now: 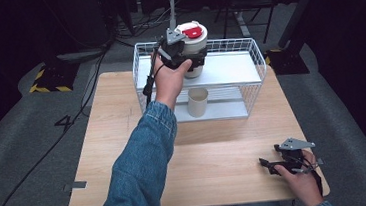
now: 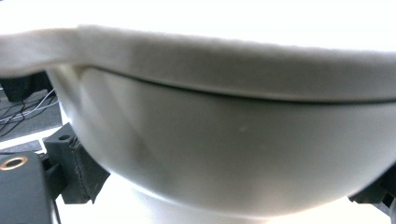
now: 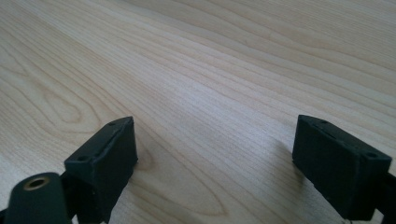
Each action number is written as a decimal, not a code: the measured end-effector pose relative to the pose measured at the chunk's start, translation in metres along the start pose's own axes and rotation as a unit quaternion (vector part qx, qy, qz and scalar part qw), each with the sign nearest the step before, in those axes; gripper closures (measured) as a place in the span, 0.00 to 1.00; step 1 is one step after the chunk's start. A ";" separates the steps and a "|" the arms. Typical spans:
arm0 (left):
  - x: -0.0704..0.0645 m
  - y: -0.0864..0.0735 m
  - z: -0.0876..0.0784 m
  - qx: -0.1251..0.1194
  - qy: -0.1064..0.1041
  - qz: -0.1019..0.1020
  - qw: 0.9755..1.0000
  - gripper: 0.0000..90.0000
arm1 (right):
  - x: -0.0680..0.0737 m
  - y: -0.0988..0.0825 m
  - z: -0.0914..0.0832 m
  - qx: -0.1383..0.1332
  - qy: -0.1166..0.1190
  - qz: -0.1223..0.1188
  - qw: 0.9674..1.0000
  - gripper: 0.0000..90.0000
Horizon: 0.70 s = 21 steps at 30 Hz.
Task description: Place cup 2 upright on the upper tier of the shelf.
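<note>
Left gripper [image 1: 187,60] is clamped on the white container [image 1: 193,47], jaws on either side of its body just under the lid rim. The container has a white lid with a red patch and sits on the top shelf of the white wire rack [image 1: 249,52] at 12 o'clock on the wooden table [image 1: 124,138]. Its wall shows close up in the left gripper view [image 2: 233,149]. A beige cup [image 1: 197,102] stands on the lower shelf, directly below. Right gripper [image 1: 272,165] rests at 5 o'clock on the table, jaws wide apart, holding nothing, bare wood [image 3: 210,93] between them.
</note>
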State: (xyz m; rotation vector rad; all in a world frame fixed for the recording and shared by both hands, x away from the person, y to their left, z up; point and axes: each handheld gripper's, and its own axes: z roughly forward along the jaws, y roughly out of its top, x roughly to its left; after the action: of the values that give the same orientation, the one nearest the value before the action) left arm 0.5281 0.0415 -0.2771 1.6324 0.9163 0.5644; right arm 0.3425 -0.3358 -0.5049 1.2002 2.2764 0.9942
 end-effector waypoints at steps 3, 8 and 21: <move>-0.001 -0.002 0.003 0.002 0.001 0.000 1.000 0.10 | 0.000 0.000 0.000 0.000 0.000 0.000 1.000 0.16; -0.003 -0.003 0.007 0.004 -0.002 0.003 1.000 0.10 | 0.000 0.000 0.000 0.001 0.000 0.001 1.000 0.16; -0.005 -0.006 0.011 0.007 0.002 0.010 1.000 0.10 | 0.000 0.000 0.000 0.000 0.000 0.000 1.000 0.16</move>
State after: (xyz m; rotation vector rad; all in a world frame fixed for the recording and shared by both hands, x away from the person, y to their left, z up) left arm 0.5319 0.0314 -0.2848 1.6555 0.9084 0.5765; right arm 0.3424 -0.3358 -0.5049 1.2003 2.2765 0.9943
